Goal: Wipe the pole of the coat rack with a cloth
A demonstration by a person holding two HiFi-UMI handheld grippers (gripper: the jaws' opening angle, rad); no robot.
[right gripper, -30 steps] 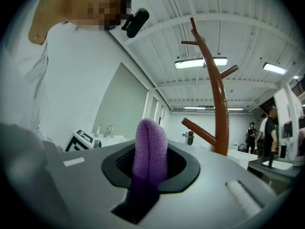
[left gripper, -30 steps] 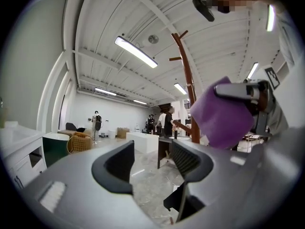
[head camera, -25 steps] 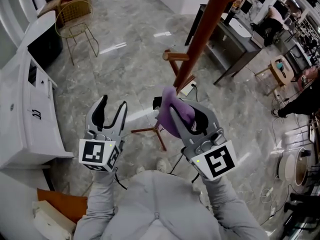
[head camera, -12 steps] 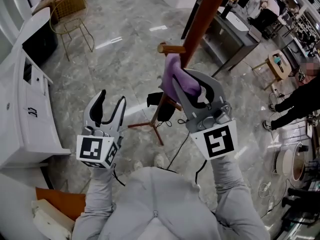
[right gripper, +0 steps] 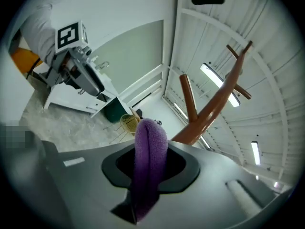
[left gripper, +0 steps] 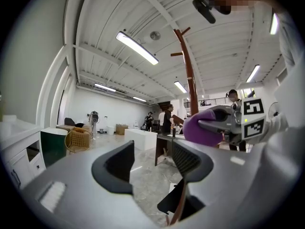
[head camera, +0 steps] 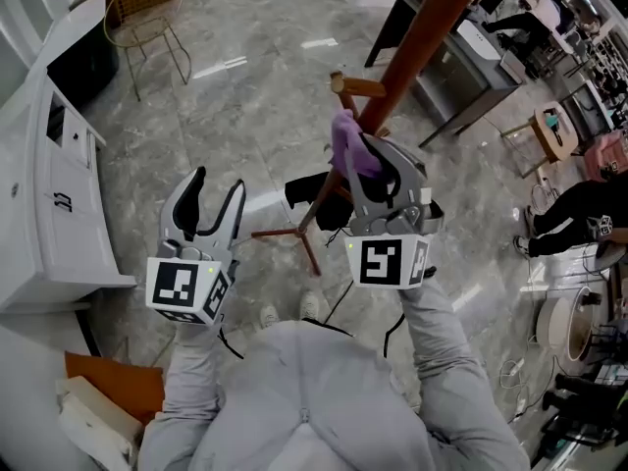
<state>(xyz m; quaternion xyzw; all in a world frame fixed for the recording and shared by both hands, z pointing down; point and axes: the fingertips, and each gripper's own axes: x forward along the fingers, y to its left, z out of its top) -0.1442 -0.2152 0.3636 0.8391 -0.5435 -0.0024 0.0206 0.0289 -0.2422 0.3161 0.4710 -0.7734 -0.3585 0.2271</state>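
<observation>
On the right of the marble floor [head camera: 245,96], the right gripper [head camera: 365,155] is clamped on a purple cloth [head camera: 343,137]. It holds the cloth just beside the brown pole [head camera: 424,39] of the coat rack, near a short side peg [head camera: 355,86]; I cannot tell whether cloth and wood touch. To the left, the left gripper [head camera: 216,186] hangs with its jaws apart and nothing between them, well apart from the pole. A wire chair [head camera: 147,18] stands at the far left.
</observation>
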